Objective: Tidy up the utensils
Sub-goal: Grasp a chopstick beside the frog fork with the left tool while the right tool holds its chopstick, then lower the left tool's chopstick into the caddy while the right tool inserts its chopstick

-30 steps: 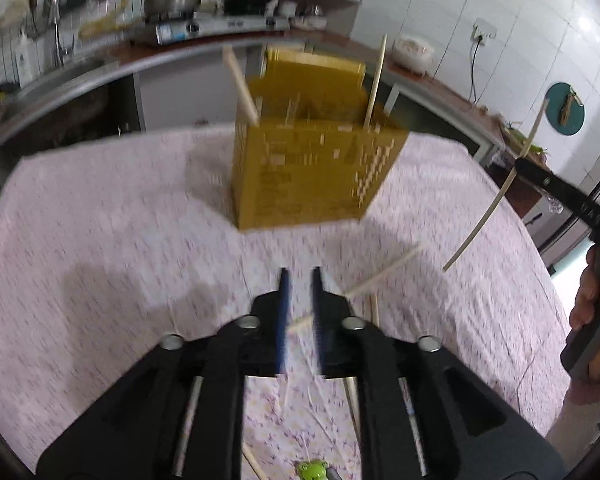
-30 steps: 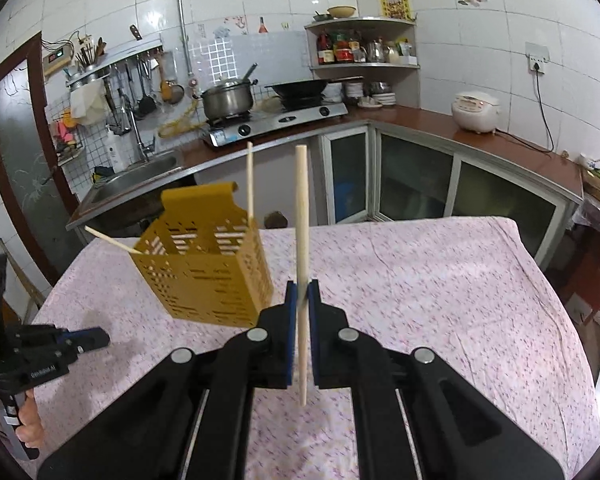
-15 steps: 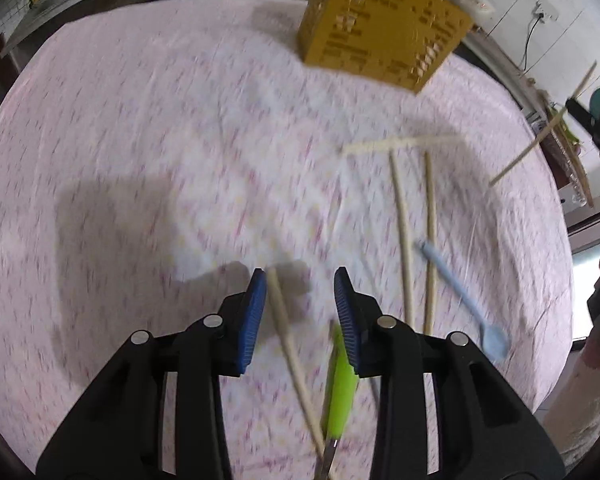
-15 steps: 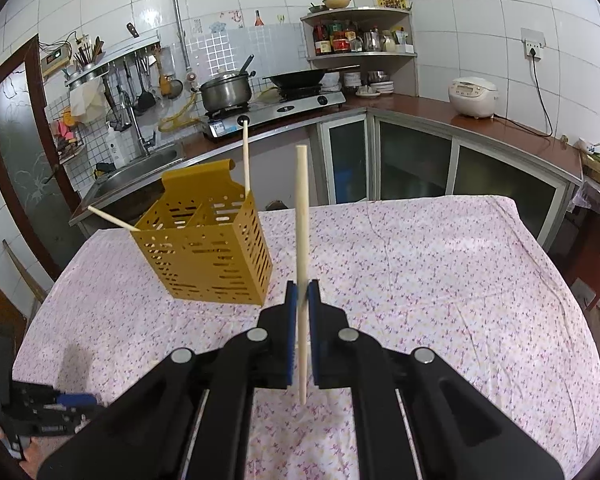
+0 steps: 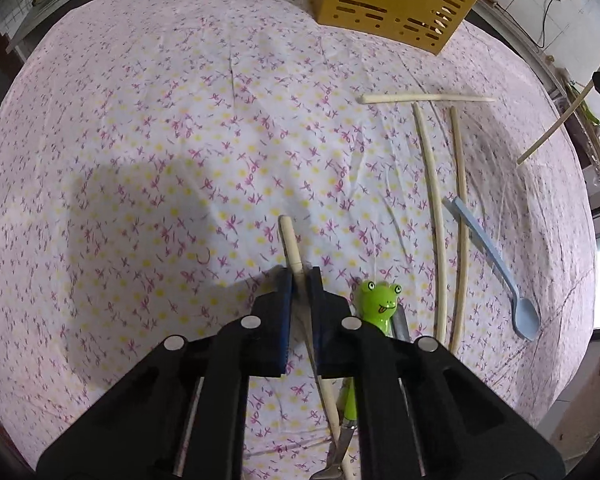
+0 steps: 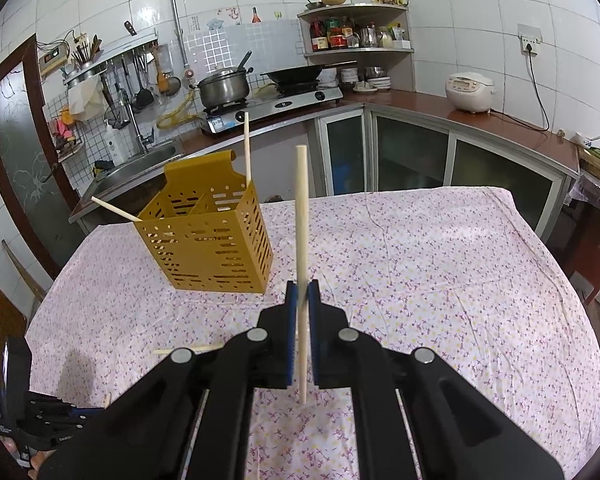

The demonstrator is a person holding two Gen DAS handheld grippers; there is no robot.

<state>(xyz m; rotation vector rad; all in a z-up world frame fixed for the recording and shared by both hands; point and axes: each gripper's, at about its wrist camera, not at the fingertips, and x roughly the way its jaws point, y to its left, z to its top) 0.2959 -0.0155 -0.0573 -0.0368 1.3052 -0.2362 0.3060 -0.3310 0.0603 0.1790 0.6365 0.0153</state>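
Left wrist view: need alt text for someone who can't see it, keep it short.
The left gripper, pointing down at a floral tablecloth, has just closed its jaws on a wooden chopstick lying there. To its right lie a green frog-handled utensil, three more chopsticks and a blue spoon; a yellow slotted holder stands at the far edge.

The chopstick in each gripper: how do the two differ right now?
The right gripper holds its chopstick upright in the air; the left gripper's chopstick lies flat on the tablecloth. The left jaws have just been closing on theirs. Both are pale wooden sticks, each clamped between blue pads.
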